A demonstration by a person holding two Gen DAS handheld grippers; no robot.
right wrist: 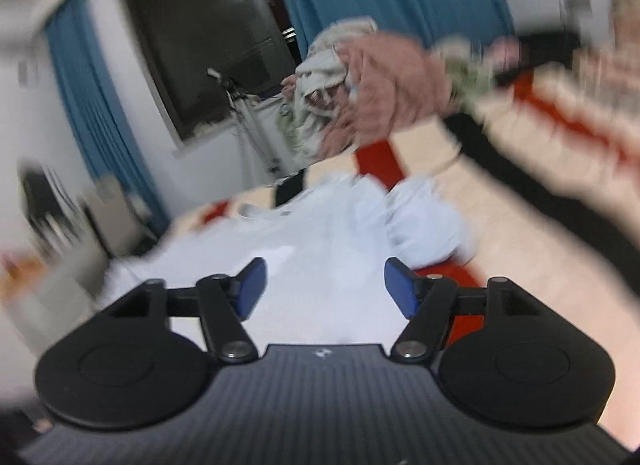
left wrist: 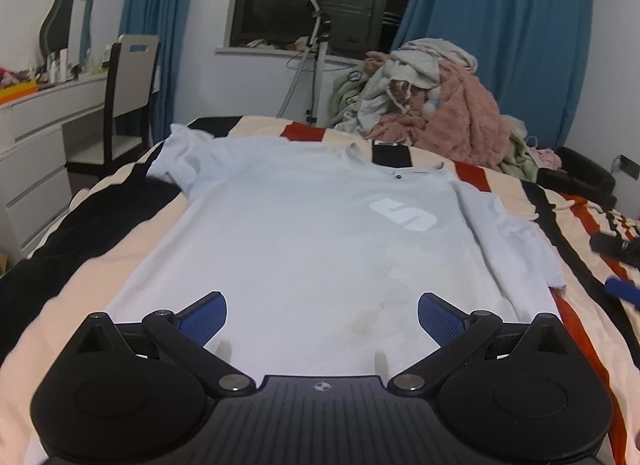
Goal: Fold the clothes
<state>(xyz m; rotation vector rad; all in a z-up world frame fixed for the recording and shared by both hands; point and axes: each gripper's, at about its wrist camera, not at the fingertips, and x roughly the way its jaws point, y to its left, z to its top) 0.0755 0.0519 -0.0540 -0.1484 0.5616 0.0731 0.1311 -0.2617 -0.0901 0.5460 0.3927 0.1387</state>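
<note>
Pale blue T-shirt [left wrist: 304, 225] spread flat on my striped bed cover [left wrist: 100, 233], left gripper [left wrist: 322, 315] gaping above its hem, right gripper [right wrist: 325, 285] apart, empty, its view motion-blurred, far sleeve bunched.

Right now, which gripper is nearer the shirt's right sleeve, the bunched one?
Right. The right gripper is near the bunched sleeve; the left gripper is over the T-shirt hem's middle.

T-shirt [left wrist: 288, 225]: smooth, matt pale blue cloth with a flat white print. Bedspread [left wrist: 100, 257]: soft striped cloth. Left tongs [left wrist: 322, 315]: matt black plastic, ribbed body, textured blue pads [left wrist: 204, 315], bright metal pivot pins. Pink blanket [left wrist: 460, 117]: fluffy, rough-piled cloth.
</note>
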